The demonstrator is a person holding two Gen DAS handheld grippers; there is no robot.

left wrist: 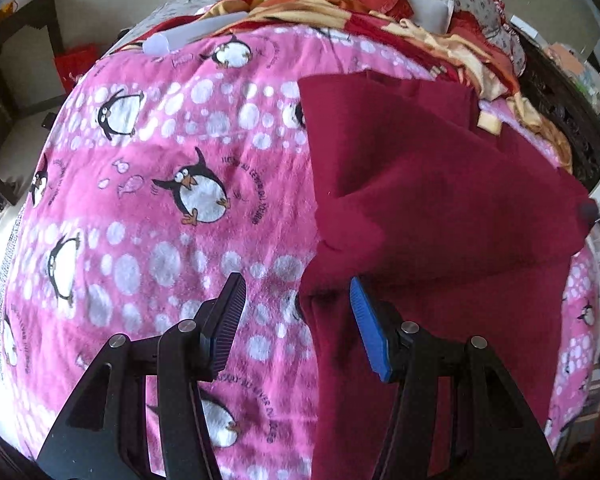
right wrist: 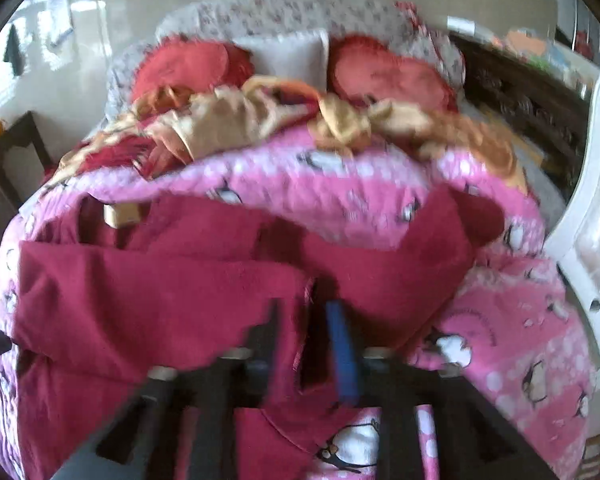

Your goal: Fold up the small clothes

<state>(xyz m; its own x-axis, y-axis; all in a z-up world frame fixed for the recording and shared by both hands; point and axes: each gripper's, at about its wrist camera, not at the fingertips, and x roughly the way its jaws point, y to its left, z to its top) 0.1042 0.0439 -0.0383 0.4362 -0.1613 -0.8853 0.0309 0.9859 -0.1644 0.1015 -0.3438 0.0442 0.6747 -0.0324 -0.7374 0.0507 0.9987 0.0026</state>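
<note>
Garment: your maroon fleece garment [left wrist: 440,184] lies creased on the right of the pink penguin blanket [left wrist: 160,208].
Left gripper [left wrist: 298,322]: fingers apart, straddling its near-left edge.
Right gripper [right wrist: 306,344]: blurred, clamped on maroon fabric.
Room: bare blanket lies to the left.

Matt maroon fleece garment [left wrist: 440,184], fuzzy pink plush blanket [left wrist: 160,200], ribbed matt plastic pads [left wrist: 370,334]

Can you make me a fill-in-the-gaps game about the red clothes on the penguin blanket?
1. The blanket under the red garment is printed with ____.
2. The blanket's main colour is ____.
3. The left tool is ____, with blanket showing between its fingers.
4. Each tool has one black finger and one ____ finger.

Missing words: penguins; pink; open; blue
</note>
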